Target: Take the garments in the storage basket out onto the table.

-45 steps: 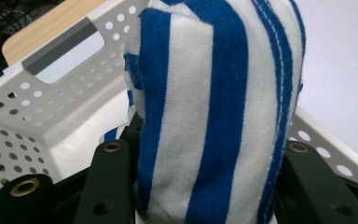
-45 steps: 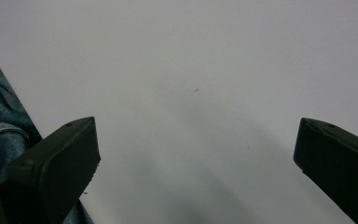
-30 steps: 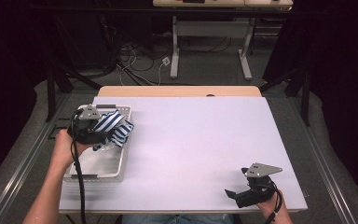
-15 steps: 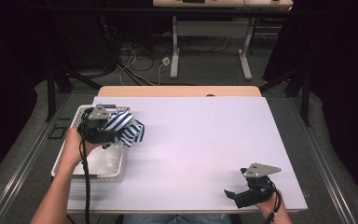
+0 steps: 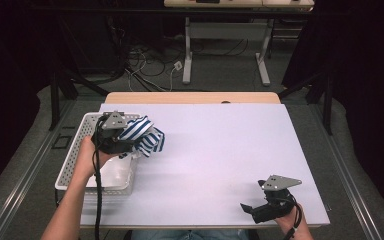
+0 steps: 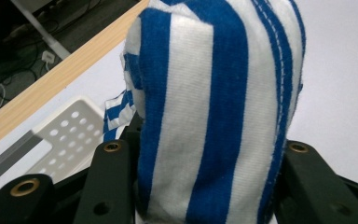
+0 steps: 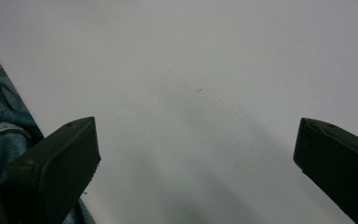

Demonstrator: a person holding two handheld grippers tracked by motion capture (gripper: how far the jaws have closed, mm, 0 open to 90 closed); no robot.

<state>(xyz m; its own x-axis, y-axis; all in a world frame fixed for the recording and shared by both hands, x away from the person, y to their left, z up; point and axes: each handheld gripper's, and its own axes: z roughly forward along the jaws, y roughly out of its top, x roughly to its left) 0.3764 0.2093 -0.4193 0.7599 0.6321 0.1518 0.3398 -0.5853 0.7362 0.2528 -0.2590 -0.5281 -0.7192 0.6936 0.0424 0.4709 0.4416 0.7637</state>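
High view: left claw [image 5: 130,142], clamped on the blue-and-white striped cloth [image 5: 142,138], has carried it beyond the white perforated plastic basket [image 5: 75,162] below; unloading underway. Right claw [image 5: 252,209] rests, jaws apart.

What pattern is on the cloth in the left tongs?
Blue and white stripes on the cloth, clearest in the left gripper view.
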